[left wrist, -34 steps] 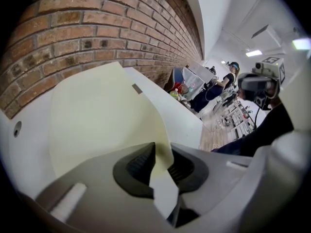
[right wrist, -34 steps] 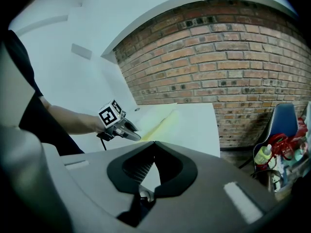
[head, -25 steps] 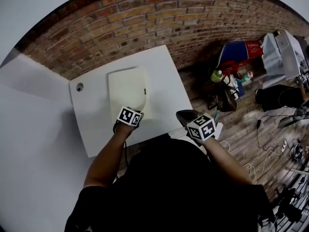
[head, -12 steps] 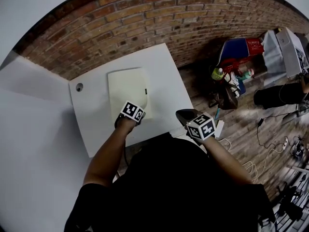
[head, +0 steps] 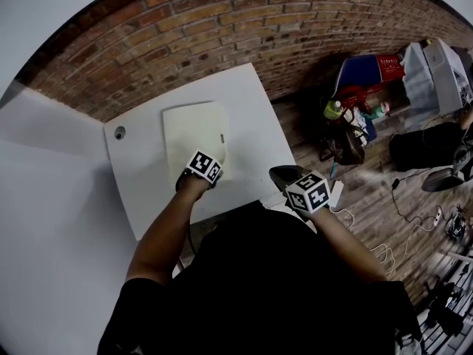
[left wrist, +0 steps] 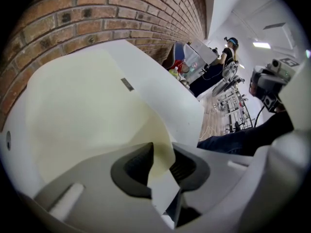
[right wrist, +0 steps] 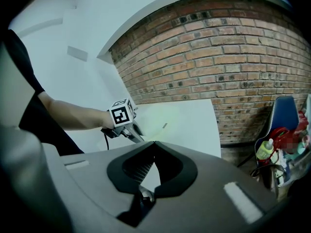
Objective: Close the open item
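A cream folder (head: 194,135) lies on the white table (head: 251,117), its cover down and nearly flat. My left gripper (head: 213,166) is at the folder's near right corner. In the left gripper view the cover's corner (left wrist: 163,144) curls up between the jaws of the left gripper (left wrist: 163,155). Those jaws have just been opening, and the pads stand off the thin sheet. My right gripper (head: 276,173) hovers off the table's near right edge, apart from the folder. Its jaws (right wrist: 154,143) are shut and empty. It looks toward the left gripper (right wrist: 138,132) and the folder (right wrist: 163,128).
A brick wall (head: 222,28) runs behind the table. A round cable hole (head: 120,132) sits in the table's left part. On the wooden floor to the right are a blue and red chair (head: 362,76), a bottle (head: 332,114), bags and cables (head: 403,198). A person (left wrist: 228,52) stands far off.
My left gripper has tipped and shifted a little at the folder's corner, and the lifted cover edge there now lies lower. The right gripper has stayed in place.
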Available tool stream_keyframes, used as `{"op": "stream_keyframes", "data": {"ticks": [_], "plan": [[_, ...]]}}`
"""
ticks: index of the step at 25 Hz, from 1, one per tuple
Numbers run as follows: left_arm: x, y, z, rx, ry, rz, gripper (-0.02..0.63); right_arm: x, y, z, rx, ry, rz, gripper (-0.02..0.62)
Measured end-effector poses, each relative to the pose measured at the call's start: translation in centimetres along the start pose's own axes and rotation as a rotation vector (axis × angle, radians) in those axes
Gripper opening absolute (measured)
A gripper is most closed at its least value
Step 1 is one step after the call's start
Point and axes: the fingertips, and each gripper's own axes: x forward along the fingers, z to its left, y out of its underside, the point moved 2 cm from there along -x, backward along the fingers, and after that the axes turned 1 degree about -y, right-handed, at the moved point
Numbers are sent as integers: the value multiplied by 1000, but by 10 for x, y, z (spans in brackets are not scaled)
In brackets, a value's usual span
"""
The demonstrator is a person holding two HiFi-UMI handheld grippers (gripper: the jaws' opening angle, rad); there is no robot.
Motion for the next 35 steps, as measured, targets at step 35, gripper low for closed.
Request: {"op": "stream_keyframes", "data": {"ticks": [35], "plan": [[8,0,-16,-14,94,-25,222,6,9,-1,-4,-26,28,3]]}}
